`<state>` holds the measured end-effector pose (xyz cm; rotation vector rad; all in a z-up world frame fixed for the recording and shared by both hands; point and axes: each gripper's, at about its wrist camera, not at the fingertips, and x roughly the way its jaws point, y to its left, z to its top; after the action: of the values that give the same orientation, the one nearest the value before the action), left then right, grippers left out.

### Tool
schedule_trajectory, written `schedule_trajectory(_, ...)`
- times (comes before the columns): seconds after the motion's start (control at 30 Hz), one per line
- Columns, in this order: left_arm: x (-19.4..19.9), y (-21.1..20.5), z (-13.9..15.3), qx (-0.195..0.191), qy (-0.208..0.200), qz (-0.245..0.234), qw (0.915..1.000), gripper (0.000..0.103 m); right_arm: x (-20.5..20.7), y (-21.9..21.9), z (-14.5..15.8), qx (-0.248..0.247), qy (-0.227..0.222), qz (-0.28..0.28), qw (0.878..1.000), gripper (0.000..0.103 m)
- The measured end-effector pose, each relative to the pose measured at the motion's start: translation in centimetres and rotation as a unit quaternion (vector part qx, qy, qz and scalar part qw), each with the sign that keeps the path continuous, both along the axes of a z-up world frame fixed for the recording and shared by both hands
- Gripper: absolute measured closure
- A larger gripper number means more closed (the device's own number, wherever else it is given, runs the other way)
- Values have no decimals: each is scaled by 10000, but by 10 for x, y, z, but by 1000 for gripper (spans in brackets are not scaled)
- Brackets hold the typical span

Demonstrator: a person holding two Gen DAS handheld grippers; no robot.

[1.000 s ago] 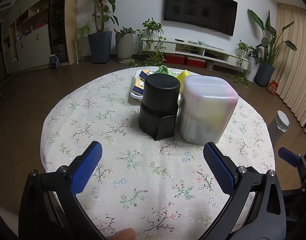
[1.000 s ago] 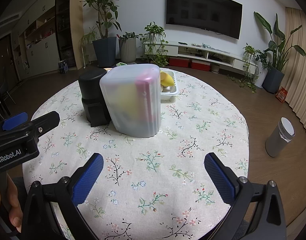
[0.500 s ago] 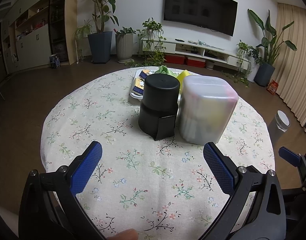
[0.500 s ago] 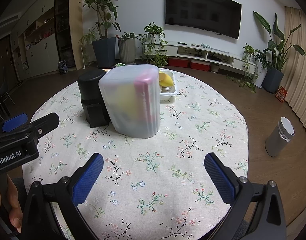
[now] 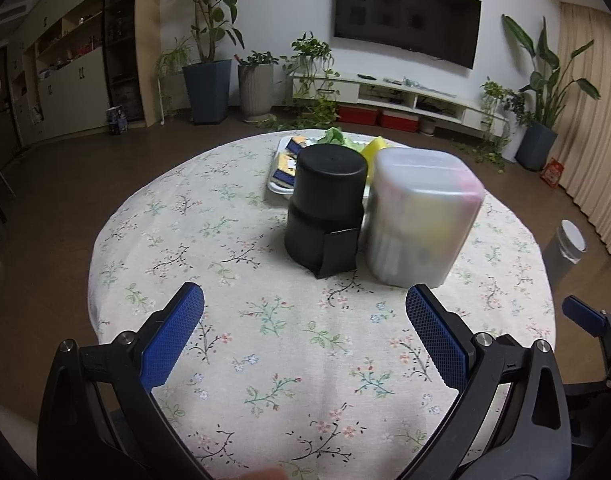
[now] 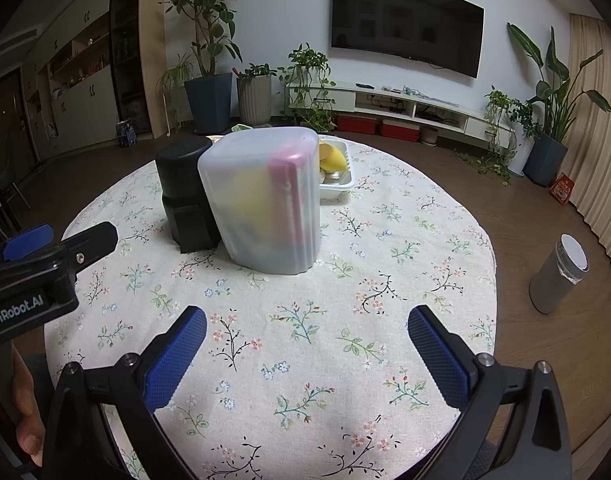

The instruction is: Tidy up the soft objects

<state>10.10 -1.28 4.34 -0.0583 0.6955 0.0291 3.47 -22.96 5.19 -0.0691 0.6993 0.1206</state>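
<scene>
A frosted plastic container (image 5: 419, 216) (image 6: 265, 200) stands mouth-down on the floral tablecloth (image 5: 265, 320), with yellow and pink shapes showing dimly through its wall. A black cylindrical holder (image 5: 327, 208) (image 6: 187, 192) touches its left side. Behind both lies a white tray (image 5: 275, 188) (image 6: 339, 188) holding yellow, blue and green soft items. My left gripper (image 5: 303, 316) hovers open over the near cloth, short of the black holder. My right gripper (image 6: 305, 328) is open too, short of the container, with nothing between its fingers.
The round table's edge (image 6: 489, 256) drops to a wooden floor on all sides. A grey cylindrical bin (image 6: 557, 276) stands on the floor at the right. Potted plants and a TV shelf line the far wall. A hand (image 6: 9, 404) holds the left gripper's handle.
Both grippers stay open. The views have shifted only slightly; the container and holder have not moved on the table.
</scene>
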Motion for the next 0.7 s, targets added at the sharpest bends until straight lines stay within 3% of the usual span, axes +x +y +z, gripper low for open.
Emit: schedule_trajectory(0.7,-5,-3,7,-41,-219,-126,9997,0,0,0,1,-10,9,0,10000,0)
